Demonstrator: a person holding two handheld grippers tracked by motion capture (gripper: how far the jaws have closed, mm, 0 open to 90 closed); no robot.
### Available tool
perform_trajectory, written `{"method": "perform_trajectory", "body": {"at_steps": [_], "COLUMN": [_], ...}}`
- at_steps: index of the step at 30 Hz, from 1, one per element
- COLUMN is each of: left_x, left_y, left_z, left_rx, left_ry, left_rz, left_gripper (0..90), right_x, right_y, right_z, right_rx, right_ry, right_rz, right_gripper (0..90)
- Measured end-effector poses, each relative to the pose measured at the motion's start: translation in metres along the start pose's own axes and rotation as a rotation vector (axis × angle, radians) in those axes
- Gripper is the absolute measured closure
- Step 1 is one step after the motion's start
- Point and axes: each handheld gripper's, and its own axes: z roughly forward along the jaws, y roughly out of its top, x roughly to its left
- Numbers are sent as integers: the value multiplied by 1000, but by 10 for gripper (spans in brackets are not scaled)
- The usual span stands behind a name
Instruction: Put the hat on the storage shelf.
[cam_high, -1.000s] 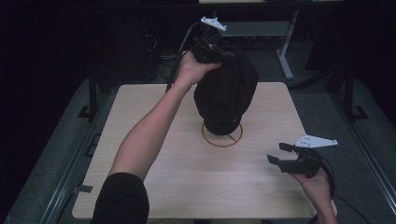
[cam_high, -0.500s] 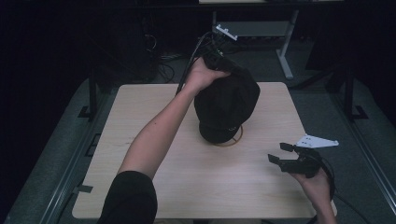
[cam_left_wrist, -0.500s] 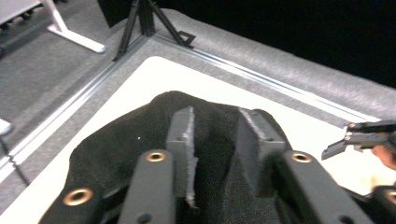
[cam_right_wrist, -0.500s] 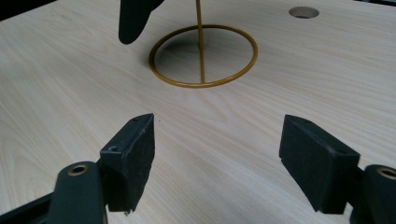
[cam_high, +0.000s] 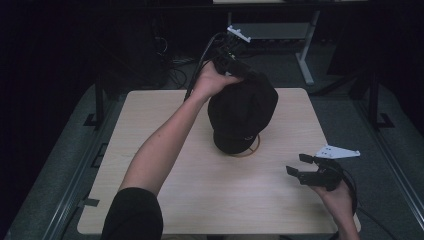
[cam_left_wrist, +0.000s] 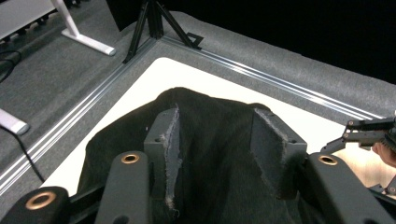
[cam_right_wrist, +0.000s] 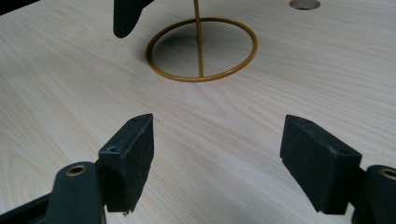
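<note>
A black cap (cam_high: 242, 112) hangs over a thin gold wire stand whose ring base (cam_high: 252, 149) lies on the table's middle. My left gripper (cam_high: 235, 67) is at the cap's far upper side, shut on its fabric. In the left gripper view the dark cloth (cam_left_wrist: 210, 140) bunches between the two pads. My right gripper (cam_high: 298, 165) hovers low over the table's front right, open and holding nothing. In the right gripper view (cam_right_wrist: 217, 154) it faces the ring base (cam_right_wrist: 201, 49) and the upright rod, with the cap's brim (cam_right_wrist: 126, 16) hanging above them.
The light wooden table (cam_high: 150, 130) stands on grey carpet with metal rails along its sides. A white desk leg (cam_high: 305, 50) and loose cables (cam_high: 175, 65) lie beyond the far edge. A round hole (cam_right_wrist: 303, 3) shows in the tabletop behind the stand.
The left hand and its gripper have moved farther back and to the right, drawing the cap's crown with them so that it leans away. The right gripper has stayed put.
</note>
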Motion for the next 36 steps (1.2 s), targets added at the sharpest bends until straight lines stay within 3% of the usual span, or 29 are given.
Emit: {"method": "perform_trajectory", "body": {"at_steps": [23,36], "left_x": [-4,-12], "left_y": [-15,-44], "left_z": [-31,-66], "left_rx": [-29,-52], "left_ry": [-1,26], "left_rz": [-6,13], "left_gripper": [455,427], "right_x": [1,2], "right_y": [-3,-2], "right_z": [1,1], "right_rx": [10,6], "right_ry": [-6,3], "right_rz": [7,8], "right_gripper": [247,239]}}
